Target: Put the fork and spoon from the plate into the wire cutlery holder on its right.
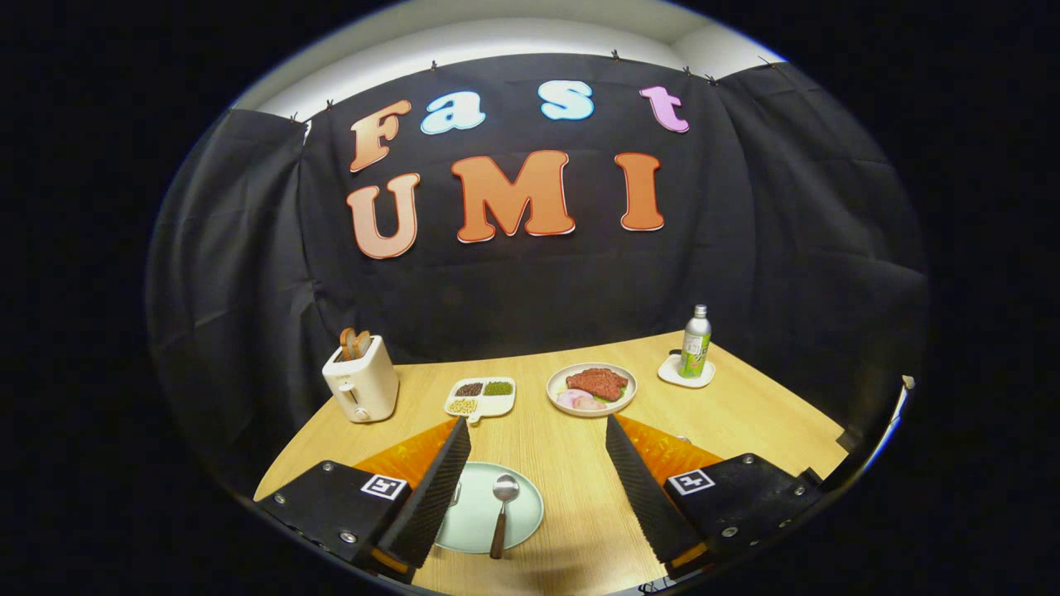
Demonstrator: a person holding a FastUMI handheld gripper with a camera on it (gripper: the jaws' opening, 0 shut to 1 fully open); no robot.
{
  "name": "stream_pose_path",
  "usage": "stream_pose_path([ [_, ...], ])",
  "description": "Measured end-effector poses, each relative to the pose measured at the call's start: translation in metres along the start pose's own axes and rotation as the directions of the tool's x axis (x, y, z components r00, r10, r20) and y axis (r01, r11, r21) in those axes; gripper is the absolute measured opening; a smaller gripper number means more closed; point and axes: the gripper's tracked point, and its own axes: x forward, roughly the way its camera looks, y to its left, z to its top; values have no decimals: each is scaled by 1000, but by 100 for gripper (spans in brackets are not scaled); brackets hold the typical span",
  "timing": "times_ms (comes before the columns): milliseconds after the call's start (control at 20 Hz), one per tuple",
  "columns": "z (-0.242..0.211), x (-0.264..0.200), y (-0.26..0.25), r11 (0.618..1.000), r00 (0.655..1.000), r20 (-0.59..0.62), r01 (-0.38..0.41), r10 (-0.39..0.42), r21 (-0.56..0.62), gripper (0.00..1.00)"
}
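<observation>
1. Gripper view, table: the wooden top spans the lower half of the frame and bears every item listed below.
2. Gripper: the fingers are spread wide and hold nothing, with bare table and part of the pale green plate between them. Judged step: approach to the first utensil, with no pick yet made.
3. Pale green plate: lower centre-left, just inside the left finger, which overlaps its left rim. The spoon lies on it, bowl pointing away and dark handle toward the camera. A small metal part beside the left finger may be the fork; the finger hides most of it.
4. Wire cutlery holder: its position cannot be told.
5. Toaster: centre left, two slices standing in its slots.
6. Food plate: centre, holding a reddish portion and pale slices.
7. Divided tray: left of the food plate, its compartments holding dark, green and pale grains.
8. Bottle: centre right, upright on a white coaster.
9. Next move: lower and centre the fingers astride the spoon handle, then close.
</observation>
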Motion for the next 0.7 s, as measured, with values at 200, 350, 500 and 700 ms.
stream_pose_path([
  [200, -21, 10, 5, 999, 997, -61, -54, 54, -6, 99],
  [350, -31, 17, 7, 999, 996, -72, -50, 48, -18, 98],
  [500, -45, 24, 14, 999, 995, -95, -36, 33, -34, 99],
  [700, -69, 39, 29, 997, 992, -125, -29, 20, -71, 98],
])
